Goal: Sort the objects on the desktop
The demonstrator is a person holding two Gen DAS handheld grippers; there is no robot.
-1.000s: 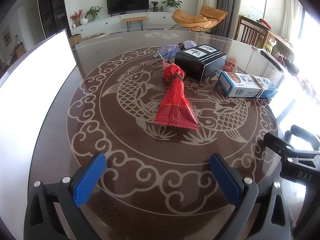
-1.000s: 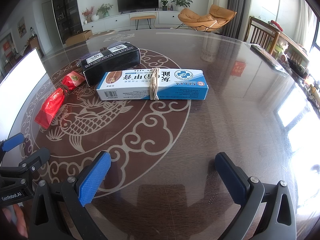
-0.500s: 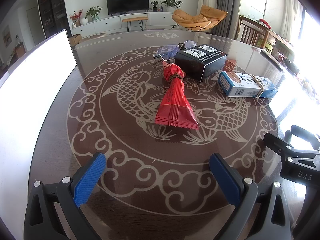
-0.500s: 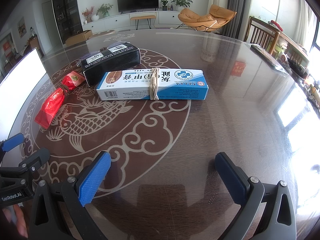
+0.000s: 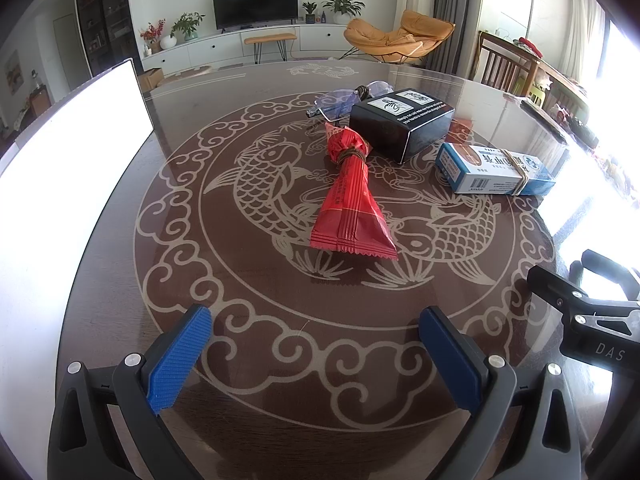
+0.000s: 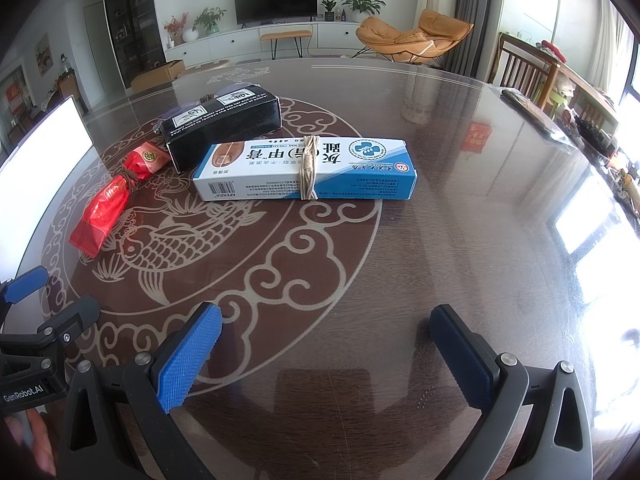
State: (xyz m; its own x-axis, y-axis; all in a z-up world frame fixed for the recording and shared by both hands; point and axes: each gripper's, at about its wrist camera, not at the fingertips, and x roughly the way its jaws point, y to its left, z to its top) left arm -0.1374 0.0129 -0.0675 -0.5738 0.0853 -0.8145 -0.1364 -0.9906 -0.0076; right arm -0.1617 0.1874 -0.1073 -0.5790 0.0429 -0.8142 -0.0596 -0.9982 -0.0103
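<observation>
Hovering low over the tabletop (image 5: 120,280), you hold both grippers' jaws released and empty; the red packet (image 5: 350,204), black box (image 5: 400,122) and blue carton (image 6: 306,168) lie clustered ahead, unsorted.

L hand-held gripper (image 5: 316,344) & R hand-held gripper (image 6: 326,344) both w/ jaws wide apart, nothing held.

Bright daylight from right, blown-out glare on glossy table (image 6: 500,208); white panel (image 5: 68,168) overexposed; sharp centre, fisheye-warped, dark-vignetted edges.
</observation>
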